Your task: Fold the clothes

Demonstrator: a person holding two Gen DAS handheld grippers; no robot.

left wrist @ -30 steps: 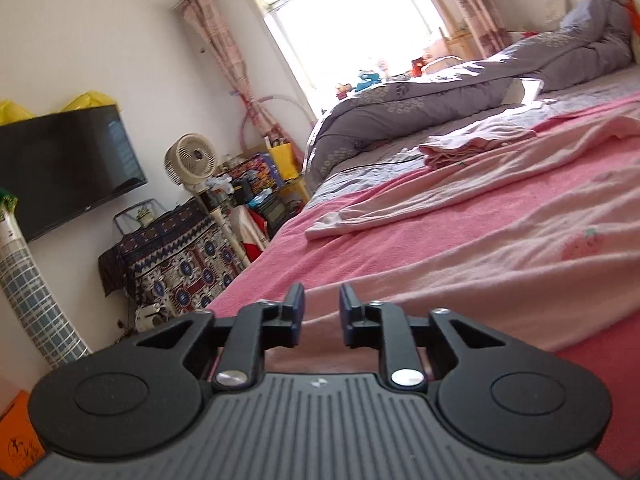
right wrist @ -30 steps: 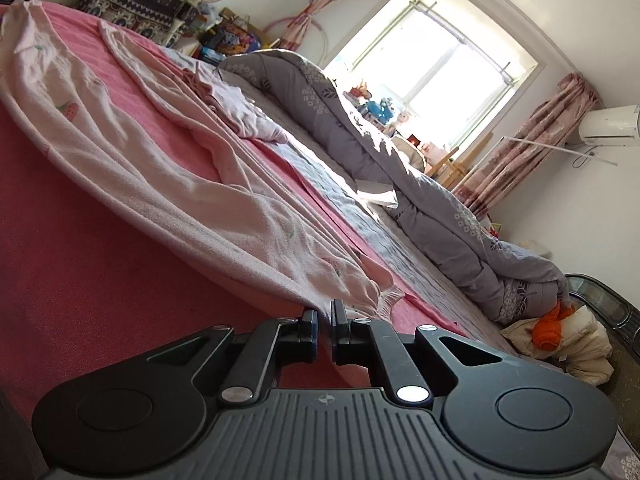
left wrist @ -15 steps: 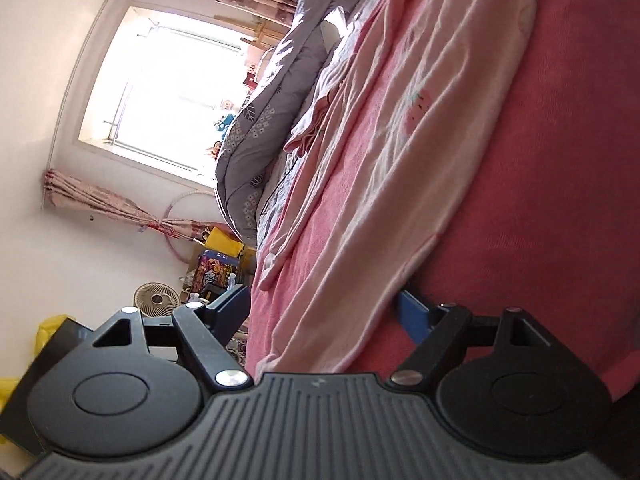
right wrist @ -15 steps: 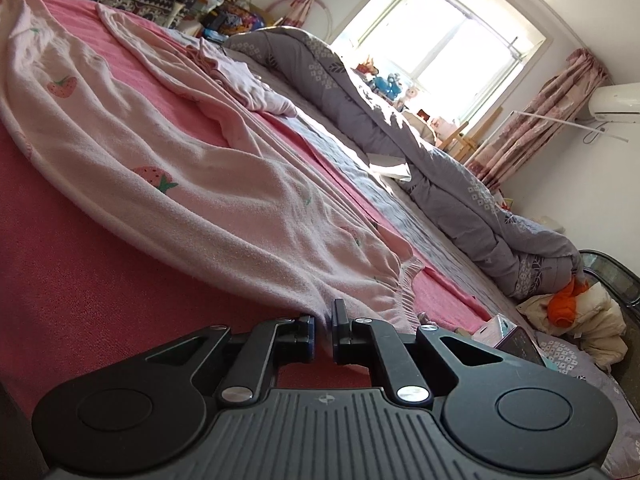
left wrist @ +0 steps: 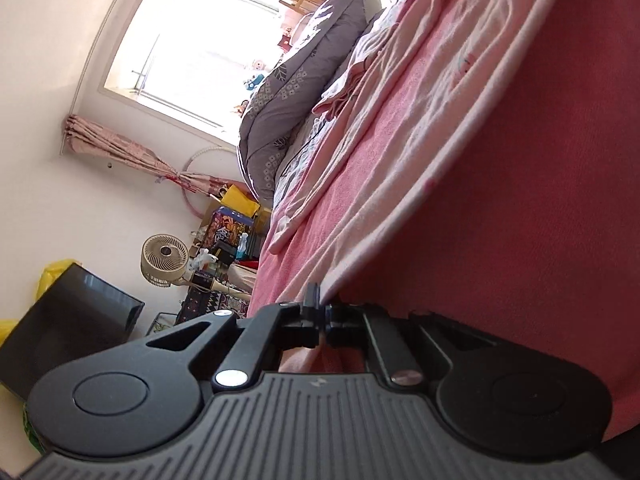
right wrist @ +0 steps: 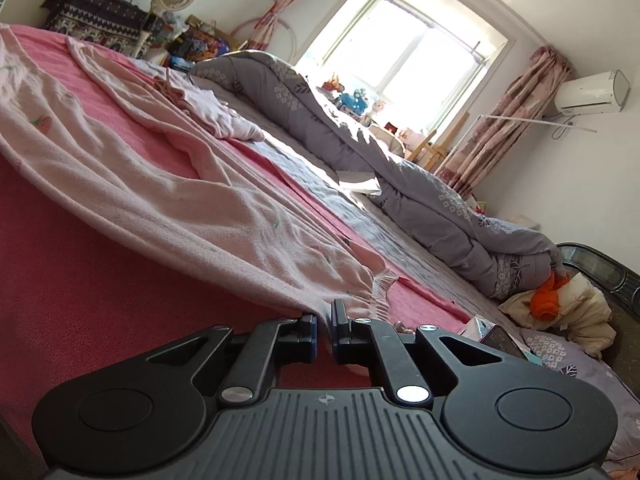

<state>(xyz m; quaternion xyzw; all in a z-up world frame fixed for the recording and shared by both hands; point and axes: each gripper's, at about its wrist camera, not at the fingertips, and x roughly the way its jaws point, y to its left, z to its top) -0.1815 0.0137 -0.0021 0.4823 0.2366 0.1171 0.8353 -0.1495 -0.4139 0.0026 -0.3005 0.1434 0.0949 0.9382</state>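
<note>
In your left wrist view, your left gripper sits low in the middle of the frame. Its jaws are pressed together on the edge of the pink garment. The cloth runs from the jaws up to the upper right, long and wrinkled, on the red bed cover. The whole picture is tipped on its side, so you are holding this gripper turned over.

I think the fold is not finished. The garment lies stretched out with bumps in it, not in a neat flat pile. You have hold of it at two spots, which fits pulling it straight or starting to bring one part over another. I cannot tell which.

In your right wrist view, your right gripper is low in the middle too. Its jaws are nearly together, and the frilly end of the pink garment goes in between them. So it is pinching the cloth there.

This view shows things the left one does not. You can see a little strawberry picture on the cloth at the left edge, the gathered end by the jaws, and a white air conditioner at the upper right. The left view alone shows a dark screen at the lower left. Both views show the grey quilt by the window.
</note>
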